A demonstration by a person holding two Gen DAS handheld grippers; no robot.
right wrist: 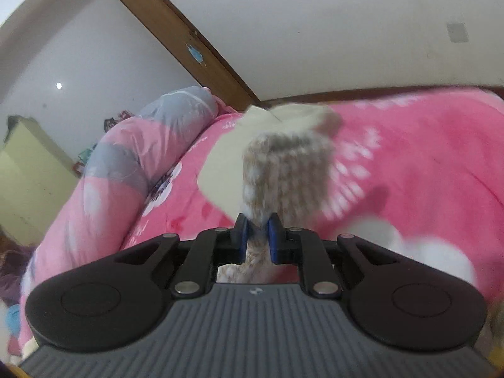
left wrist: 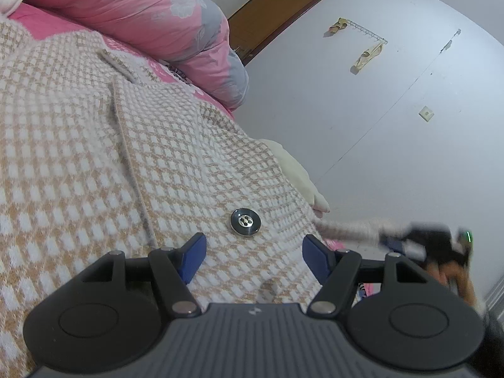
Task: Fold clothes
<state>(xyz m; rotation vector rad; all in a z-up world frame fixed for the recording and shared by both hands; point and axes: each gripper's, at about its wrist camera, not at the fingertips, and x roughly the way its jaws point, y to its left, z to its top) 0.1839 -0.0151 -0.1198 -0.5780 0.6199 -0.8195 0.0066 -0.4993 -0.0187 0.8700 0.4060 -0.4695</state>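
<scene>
Right hand-held gripper clamped on checked cardigan.

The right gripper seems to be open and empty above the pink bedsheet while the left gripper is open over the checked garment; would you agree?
Not quite: the right gripper is not open and empty. The right wrist view shows its blue fingers shut on a strip of the checked garment above the pink bedsheet. The left gripper is indeed open over the garment, near its dark button.

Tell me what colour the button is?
Dark grey with a shiny rim; clearest in the left wrist view.
</scene>
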